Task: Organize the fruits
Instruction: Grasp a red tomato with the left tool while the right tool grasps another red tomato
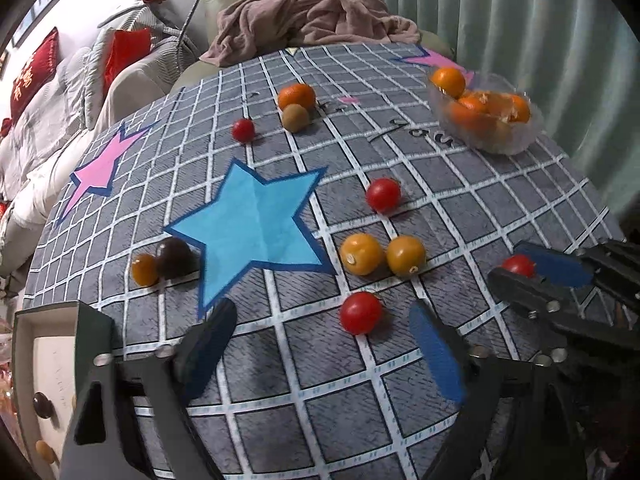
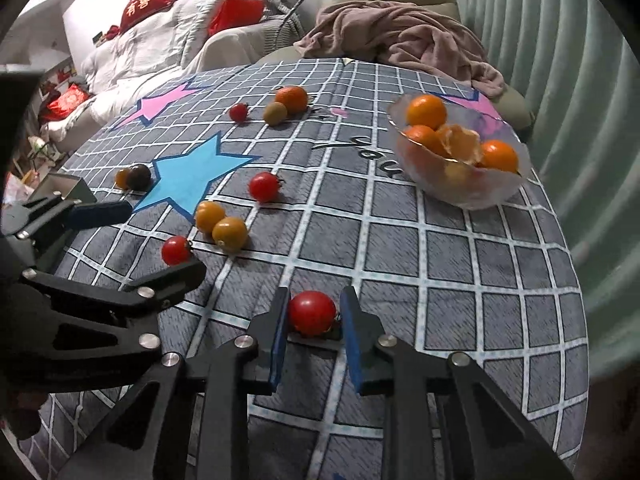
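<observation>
My right gripper (image 2: 315, 298) is shut on a red cherry tomato (image 2: 312, 312) that rests on the grey checked tablecloth (image 2: 400, 280). My left gripper (image 1: 322, 306) stands open and low over the cloth, with another red tomato (image 1: 360, 312) just beyond and between its fingertips, untouched. Two yellow tomatoes (image 1: 361, 254) lie side by side behind it, and a red one (image 1: 383, 195) farther back. A dark fruit (image 1: 174, 258) and a small orange tomato (image 1: 145, 269) sit to the left. At the right rear stands a clear bowl (image 1: 516, 140) holding oranges.
An orange (image 1: 297, 96), a kiwi (image 1: 295, 118) and a small red tomato (image 1: 243, 130) lie near the far edge. A green-rimmed box (image 1: 44, 360) sits at the table's near left. A pinkish blanket (image 1: 312, 12) lies on the chair behind; a curtain hangs on the right.
</observation>
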